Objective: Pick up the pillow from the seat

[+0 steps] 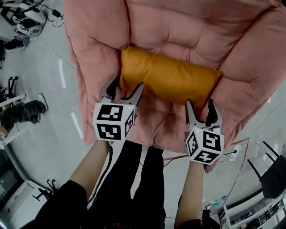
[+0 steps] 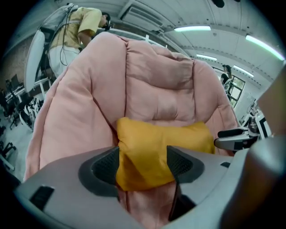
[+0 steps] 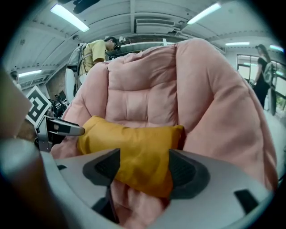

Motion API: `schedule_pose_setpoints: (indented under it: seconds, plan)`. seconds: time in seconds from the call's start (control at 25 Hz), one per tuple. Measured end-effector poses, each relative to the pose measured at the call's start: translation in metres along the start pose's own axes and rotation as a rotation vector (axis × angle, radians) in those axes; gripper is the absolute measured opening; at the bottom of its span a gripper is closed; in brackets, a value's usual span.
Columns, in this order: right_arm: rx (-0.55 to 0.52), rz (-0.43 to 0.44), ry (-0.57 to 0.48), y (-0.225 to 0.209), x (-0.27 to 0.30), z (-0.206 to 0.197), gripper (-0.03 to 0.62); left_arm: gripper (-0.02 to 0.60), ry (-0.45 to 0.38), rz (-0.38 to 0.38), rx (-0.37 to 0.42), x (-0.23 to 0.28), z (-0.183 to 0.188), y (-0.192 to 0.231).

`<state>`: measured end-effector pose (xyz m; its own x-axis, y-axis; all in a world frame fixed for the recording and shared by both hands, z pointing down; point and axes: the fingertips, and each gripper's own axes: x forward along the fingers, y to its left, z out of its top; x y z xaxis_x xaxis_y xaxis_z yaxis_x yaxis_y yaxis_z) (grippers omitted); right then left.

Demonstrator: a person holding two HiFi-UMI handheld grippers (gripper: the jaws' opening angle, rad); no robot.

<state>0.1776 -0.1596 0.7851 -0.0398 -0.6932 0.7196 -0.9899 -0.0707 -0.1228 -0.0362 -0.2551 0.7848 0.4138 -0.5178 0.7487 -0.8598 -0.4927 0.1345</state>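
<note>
One orange pillow (image 1: 170,76) is lying across the one pink padded seat (image 1: 187,27), against its backrest. Two tongs are facing it, the left tongs (image 1: 126,87) at its left end and the right tongs (image 1: 199,103) at its right end. Both are standing wide apart, clamping nothing.

Floor (image 1: 44,147): grey, glossy, with short white tape marks (image 1: 61,74) and loose cables (image 1: 47,44) toward its upper left corner. Ceiling (image 3: 134,11): pale, panelled, carrying lit strip lights (image 3: 69,17) and a recessed air unit (image 3: 149,21). Window (image 3: 279,85): bright, at the far right of the right gripper view. Black chair (image 1: 273,176): at the floor's lower right edge, partly cut off.
</note>
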Motion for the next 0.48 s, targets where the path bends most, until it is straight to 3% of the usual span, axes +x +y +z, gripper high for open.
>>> schedule_pose_setpoints:
  seconds: [0.48]
  plan:
    - [0.053,-0.002,0.074,-0.020,0.039,-0.022,0.370,0.344,0.072,-0.015,0.029,0.038,-0.015,0.003]
